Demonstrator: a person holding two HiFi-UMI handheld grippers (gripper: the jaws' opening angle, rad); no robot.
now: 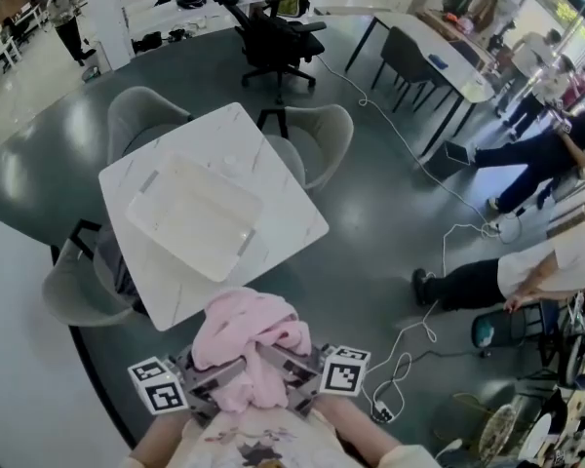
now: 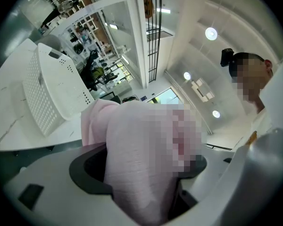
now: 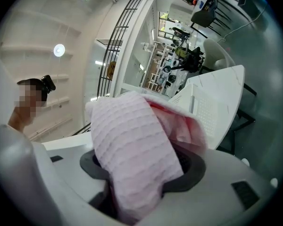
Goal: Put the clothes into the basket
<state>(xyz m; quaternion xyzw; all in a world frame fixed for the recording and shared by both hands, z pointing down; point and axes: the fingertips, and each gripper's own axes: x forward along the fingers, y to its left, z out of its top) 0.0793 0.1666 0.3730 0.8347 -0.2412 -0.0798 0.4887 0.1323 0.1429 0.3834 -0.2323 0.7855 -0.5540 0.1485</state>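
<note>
A bunched pink garment (image 1: 249,344) hangs between my two grippers, just off the near corner of the white marble table (image 1: 292,224). My left gripper (image 1: 217,376) is shut on its left side and my right gripper (image 1: 294,370) on its right side. In the left gripper view the pink garment (image 2: 132,159) fills the jaws of the left gripper (image 2: 141,178). In the right gripper view the waffle-textured pink garment (image 3: 132,145) drapes out of the right gripper (image 3: 139,180). The white perforated basket (image 1: 195,213) lies on the table ahead, also seen as the basket (image 2: 52,88) and the basket (image 3: 212,107).
Grey armchairs (image 1: 317,139) stand around the table, one (image 1: 78,286) at its left near corner. A black office chair (image 1: 273,37) stands beyond. People sit and stand at the right (image 1: 526,271), and cables (image 1: 409,344) trail over the dark floor.
</note>
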